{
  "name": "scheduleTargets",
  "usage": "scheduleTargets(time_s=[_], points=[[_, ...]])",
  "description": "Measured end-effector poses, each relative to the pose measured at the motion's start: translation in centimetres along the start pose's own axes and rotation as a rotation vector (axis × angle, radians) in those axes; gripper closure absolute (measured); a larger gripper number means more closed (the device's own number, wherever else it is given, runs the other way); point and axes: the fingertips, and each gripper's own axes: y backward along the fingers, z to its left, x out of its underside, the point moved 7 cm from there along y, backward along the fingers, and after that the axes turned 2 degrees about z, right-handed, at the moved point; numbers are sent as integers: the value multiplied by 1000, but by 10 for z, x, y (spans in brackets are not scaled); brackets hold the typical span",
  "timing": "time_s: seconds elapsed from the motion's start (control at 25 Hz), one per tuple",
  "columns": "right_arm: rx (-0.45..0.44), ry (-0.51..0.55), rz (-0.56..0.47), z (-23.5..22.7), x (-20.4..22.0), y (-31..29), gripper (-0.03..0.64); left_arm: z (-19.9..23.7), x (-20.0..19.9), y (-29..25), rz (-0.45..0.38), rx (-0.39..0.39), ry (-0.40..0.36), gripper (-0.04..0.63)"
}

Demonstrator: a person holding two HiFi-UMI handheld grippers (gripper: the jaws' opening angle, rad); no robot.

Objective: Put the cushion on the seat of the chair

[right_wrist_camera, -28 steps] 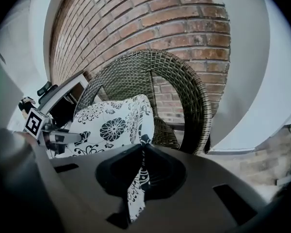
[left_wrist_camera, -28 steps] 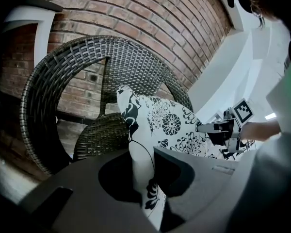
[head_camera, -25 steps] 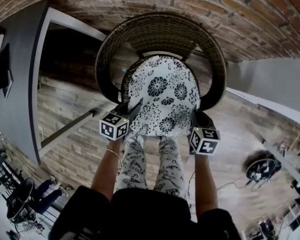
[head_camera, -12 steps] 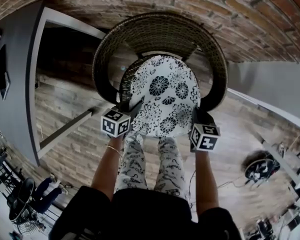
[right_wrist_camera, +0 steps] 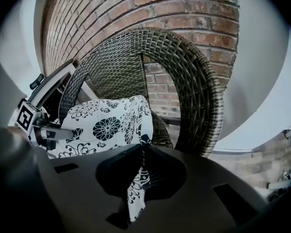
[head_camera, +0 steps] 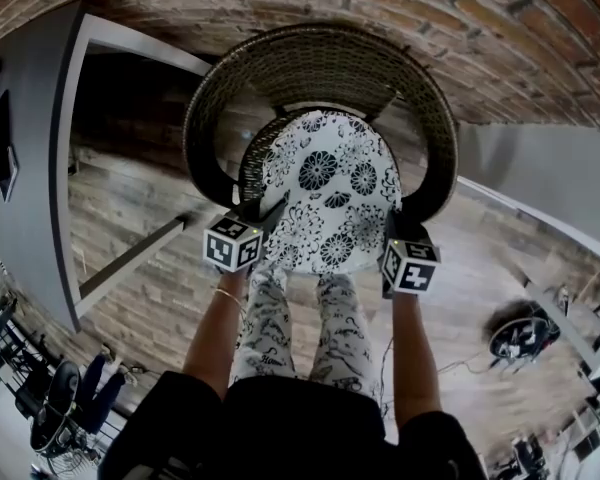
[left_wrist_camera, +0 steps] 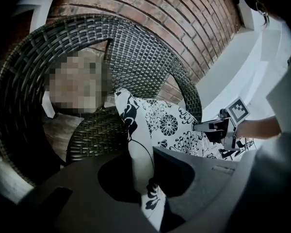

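Now over the seat: cushion held by both side edges

Both grippers are clamped on fabric. The left gripper [left_wrist_camera: 145, 181] has its jaws closed narrowly on the left edge of the cushion [left_wrist_camera: 170, 125], and the right gripper [right_wrist_camera: 137, 181] pinches the right edge in the same way. Only these two close views show that bite; from the head view each gripper's marker cube covers its jaws.

The head view alone shows the full layout. The left gripper [head_camera: 263, 220] and right gripper [head_camera: 392, 232] flank the near corners of the cushion [head_camera: 325, 193], which spreads over most of the round seat [head_camera: 251, 166] inside the hoop-shaped back of the wicker chair [head_camera: 320, 58]. The left gripper view adds the woven seat [left_wrist_camera: 94, 132] beside the cushion's far left edge. No view settles whether the cushion lies on the seat or hangs just above it.

Against the earlier frames, the chair [right_wrist_camera: 196, 81] fills more of both gripper views. The cushion reaches slightly deeper toward the chair back, and its far edge sits lower against the seat.
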Motion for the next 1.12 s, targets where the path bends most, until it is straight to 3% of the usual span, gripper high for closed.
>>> scheduleTargets(time_s=[0.72, 1.12], points=[[59, 14, 0, -6, -5, -8, 593, 2, -3, -13, 11, 2, 33, 551], [49, -3, -37, -10, -9, 0, 541, 2, 3, -17, 11, -7, 55, 551]])
